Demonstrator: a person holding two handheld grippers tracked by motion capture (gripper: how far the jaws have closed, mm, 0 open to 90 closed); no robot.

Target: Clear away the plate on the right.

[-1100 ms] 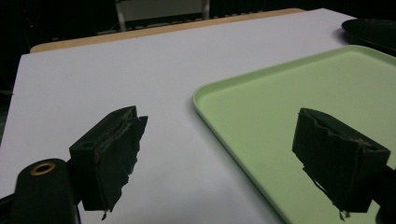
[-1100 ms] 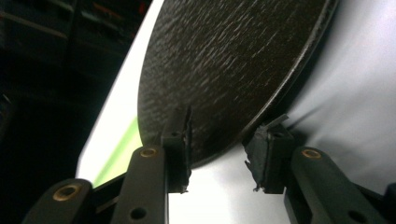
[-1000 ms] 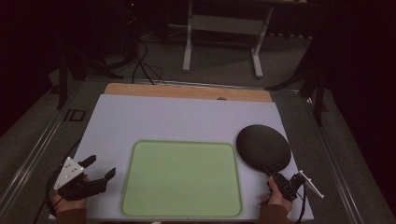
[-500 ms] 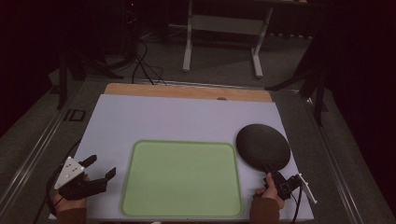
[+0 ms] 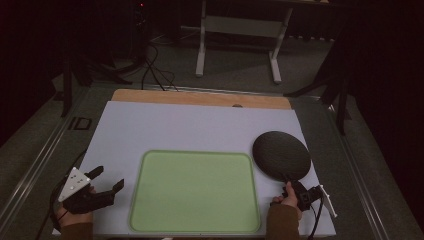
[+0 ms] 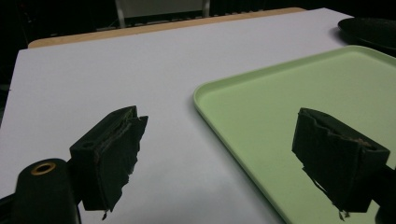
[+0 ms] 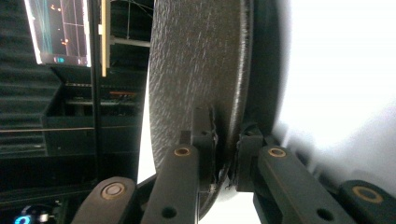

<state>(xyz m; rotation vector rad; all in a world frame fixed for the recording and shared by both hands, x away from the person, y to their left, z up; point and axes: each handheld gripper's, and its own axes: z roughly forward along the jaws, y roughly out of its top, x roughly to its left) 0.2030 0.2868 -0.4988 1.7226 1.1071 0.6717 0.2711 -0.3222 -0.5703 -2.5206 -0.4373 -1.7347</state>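
A black round plate [image 5: 281,155] lies on the white table at the right, next to a pale green tray [image 5: 195,192] in the middle. My right gripper [image 5: 294,184] comes in from the near edge and is turned on its side. Its jaws have just been closing and now pinch the plate's near rim [image 7: 196,70] between the right gripper's [image 7: 226,135] pads. My left gripper [image 5: 108,177] rests open at the near left, just left of the tray. Between the left gripper's [image 6: 224,135] jaws I see bare table and the tray's corner [image 6: 289,93].
The white table top [image 5: 200,125] ends in a wooden strip [image 5: 200,97] at the far side. Beyond it are dark floor, cables and a stand's legs [image 5: 237,45]. The plate's edge [image 6: 369,30] shows at the far right past the tray.
The right gripper's jaws have closed onto the plate's near rim and the hand has shifted slightly. The left gripper, tray and plate have stayed where they were.
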